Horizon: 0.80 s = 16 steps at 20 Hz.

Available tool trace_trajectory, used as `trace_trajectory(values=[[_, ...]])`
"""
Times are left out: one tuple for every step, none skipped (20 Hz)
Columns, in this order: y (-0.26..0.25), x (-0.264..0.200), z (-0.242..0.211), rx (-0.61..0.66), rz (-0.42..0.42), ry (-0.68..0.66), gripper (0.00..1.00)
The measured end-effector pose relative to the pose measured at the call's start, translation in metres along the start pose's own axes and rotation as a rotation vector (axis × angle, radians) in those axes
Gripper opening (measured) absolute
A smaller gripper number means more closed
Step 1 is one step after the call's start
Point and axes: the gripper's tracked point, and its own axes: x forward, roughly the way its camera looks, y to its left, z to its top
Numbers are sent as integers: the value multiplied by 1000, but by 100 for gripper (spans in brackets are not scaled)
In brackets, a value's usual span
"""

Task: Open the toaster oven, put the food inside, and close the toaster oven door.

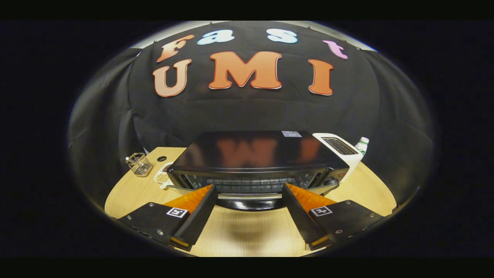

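1. Looking forward from the gripper view: gripper (pixel 247 187), two fingers, black pads with orange backs, each with a square marker tag on its black base. Fingers set wide apart, nothing held between them. The left finger (pixel 198 210) tip lies at about 11 o'clock from its base, the right finger (pixel 299 210) tip at about 1 o'clock from its own.
2. Toaster oven (pixel 258 152), black, glossy top, at 12 o'clock just ahead of the fingertips. The door appears dropped partly open, its bright handle bar (pixel 250 196) lying level between the two fingertips; whether either fingertip touches the bar or the door edge cannot be told. A wire rack (pixel 251 185) shows inside, behind the handle.
3. Table (pixel 247 235), pale wood, round edge, bearing all items listed.
4. Small dish (pixel 163 177), white, with something speckled in it, at 9 o'clock of the oven, just beside its left front corner. Contents too small to identify.
5. Wire basket (pixel 139 164), metal mesh, at 9 o'clock of the dish, near the table's edge.
6. White appliance (pixel 339 148) with a slotted top, at 2 o'clock of the oven, close against its right side.
7. Bottle (pixel 362 144), clear with a white cap, at 3 o'clock of the white appliance, partly hidden behind it.
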Motion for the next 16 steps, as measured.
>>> trace_trajectory(values=[[0,-6,-5,1,0,7,99],[-1,-10,-14,3,0,18,99],[-1,-16,-22,1,0,31,99],[-1,-20,-29,3,0,40,99],[-2,-24,-34,7,0,46,99],[-2,-27,-42,8,0,56,99],[-2,-31,-56,9,0,68,99],[-3,-36,-67,10,1,83,99],[-3,-40,-78,10,1,97,99],[-3,-43,-89,10,1,112,99],[-3,-44,-101,10,2,131,99],[-5,-45,-109,6,2,148,99],[-5,-45,-119,0,3,163,99],[-6,-46,-126,3,3,174,99],[-8,-46,-131,7,3,181,99],[-9,-46,-139,12,2,193,99]])
